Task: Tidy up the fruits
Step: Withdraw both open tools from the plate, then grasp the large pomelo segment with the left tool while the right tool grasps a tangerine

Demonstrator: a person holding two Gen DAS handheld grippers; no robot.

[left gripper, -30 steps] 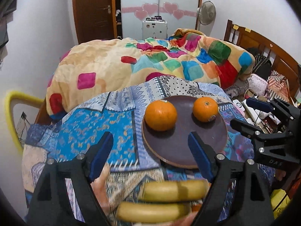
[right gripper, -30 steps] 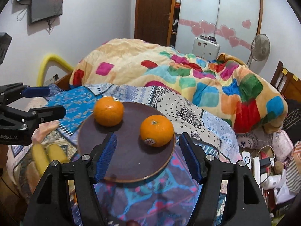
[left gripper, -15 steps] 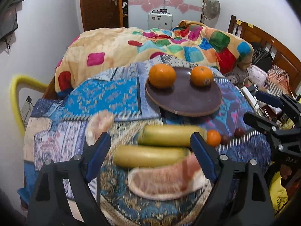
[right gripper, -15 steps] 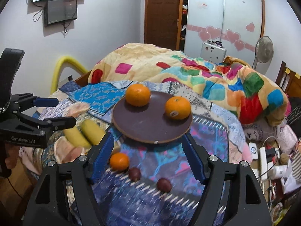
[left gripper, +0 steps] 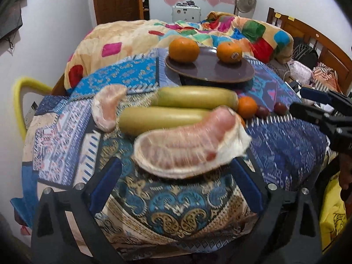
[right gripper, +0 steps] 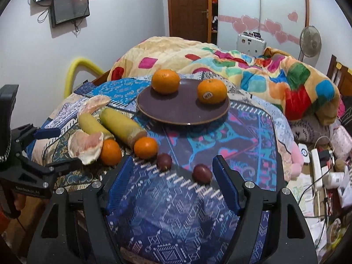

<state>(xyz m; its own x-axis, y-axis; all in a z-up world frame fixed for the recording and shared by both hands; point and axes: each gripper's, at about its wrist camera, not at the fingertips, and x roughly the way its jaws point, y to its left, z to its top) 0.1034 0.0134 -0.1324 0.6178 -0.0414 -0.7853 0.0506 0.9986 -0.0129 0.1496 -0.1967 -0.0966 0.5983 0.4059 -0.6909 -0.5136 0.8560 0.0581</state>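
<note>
Two empty grippers over the loose fruit

My left gripper (left gripper: 176, 182), jaws opening wide, frames the big pomelo wedge (left gripper: 189, 143); it could tear if pinched. The plate (right gripper: 182, 110) holds two oranges (right gripper: 165, 81). My right gripper (right gripper: 170, 180) stands half open, nothing held, near a passion fruit (right gripper: 202, 173) that may roll off; bananas (right gripper: 122, 127) crowd the route.

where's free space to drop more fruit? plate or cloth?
Free: the middle and near half of the dark brown round plate, in front of its two large oranges; also the blue patterned cloth right of it. Crowded: left of the plate, where bananas, pomelo segments and small oranges cluster.
</note>
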